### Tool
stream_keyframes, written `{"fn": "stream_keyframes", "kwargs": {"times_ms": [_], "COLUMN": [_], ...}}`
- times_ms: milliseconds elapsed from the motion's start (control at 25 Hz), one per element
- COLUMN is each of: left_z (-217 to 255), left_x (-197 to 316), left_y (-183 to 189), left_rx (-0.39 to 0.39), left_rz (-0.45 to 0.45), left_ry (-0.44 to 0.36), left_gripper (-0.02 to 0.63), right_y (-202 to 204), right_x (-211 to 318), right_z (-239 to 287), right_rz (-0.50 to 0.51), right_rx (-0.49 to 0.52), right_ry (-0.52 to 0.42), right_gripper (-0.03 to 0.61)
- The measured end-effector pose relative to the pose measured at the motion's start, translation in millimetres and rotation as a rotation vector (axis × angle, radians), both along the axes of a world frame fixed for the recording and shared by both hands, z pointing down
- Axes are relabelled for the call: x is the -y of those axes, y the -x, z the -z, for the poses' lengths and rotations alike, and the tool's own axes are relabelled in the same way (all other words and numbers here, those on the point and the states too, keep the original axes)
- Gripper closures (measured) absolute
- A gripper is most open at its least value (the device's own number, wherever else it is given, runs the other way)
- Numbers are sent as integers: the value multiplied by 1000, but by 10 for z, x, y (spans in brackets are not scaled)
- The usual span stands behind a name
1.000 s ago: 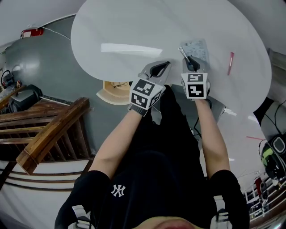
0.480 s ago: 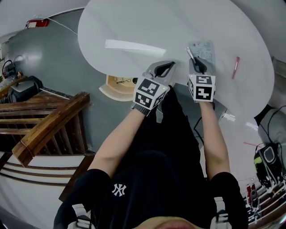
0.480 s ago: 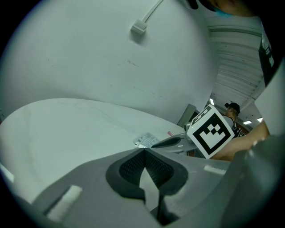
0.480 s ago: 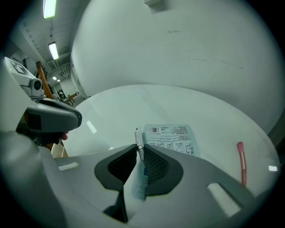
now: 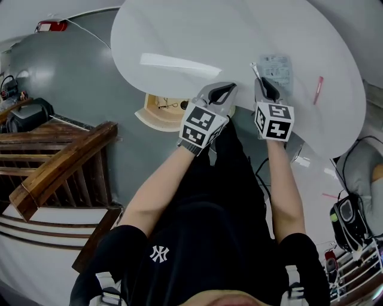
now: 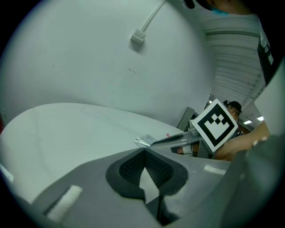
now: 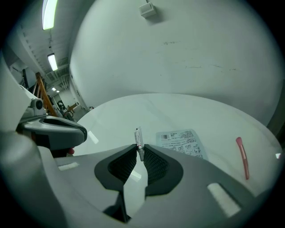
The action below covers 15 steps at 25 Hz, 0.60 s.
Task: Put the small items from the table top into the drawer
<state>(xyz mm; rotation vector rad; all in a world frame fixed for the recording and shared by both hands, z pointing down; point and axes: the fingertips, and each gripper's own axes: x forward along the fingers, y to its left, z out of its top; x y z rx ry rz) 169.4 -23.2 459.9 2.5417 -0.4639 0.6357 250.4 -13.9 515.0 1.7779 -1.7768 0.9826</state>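
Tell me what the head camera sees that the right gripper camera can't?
Only the head view shows the open drawer under the table's edge and the wooden railing. Only the right gripper view shows the ceiling lights. Both show the right gripper shut on a small tube, the printed packet, the pink stick, the left gripper and the white table.

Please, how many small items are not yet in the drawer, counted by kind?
Small tube, gripped in the right tongs: 1
Flat printed packet: 1
Pink stick: 1
Total: 3
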Motion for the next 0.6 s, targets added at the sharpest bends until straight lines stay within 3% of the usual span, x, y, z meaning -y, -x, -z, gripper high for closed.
{"fn": "stream_keyframes", "kwargs": {"times_ms": [600], "left_z": [59], "left_x": [-244], "left_y": [724], "left_rx": [-23], "left_rz": [33], "left_ry": [-14], "left_gripper": [614], "right_y": [782], "right_x": [-162], "right_z": [179], "right_rz": [-2], "right_rx": [14], "right_ry": [-43], "right_gripper": [503]}}
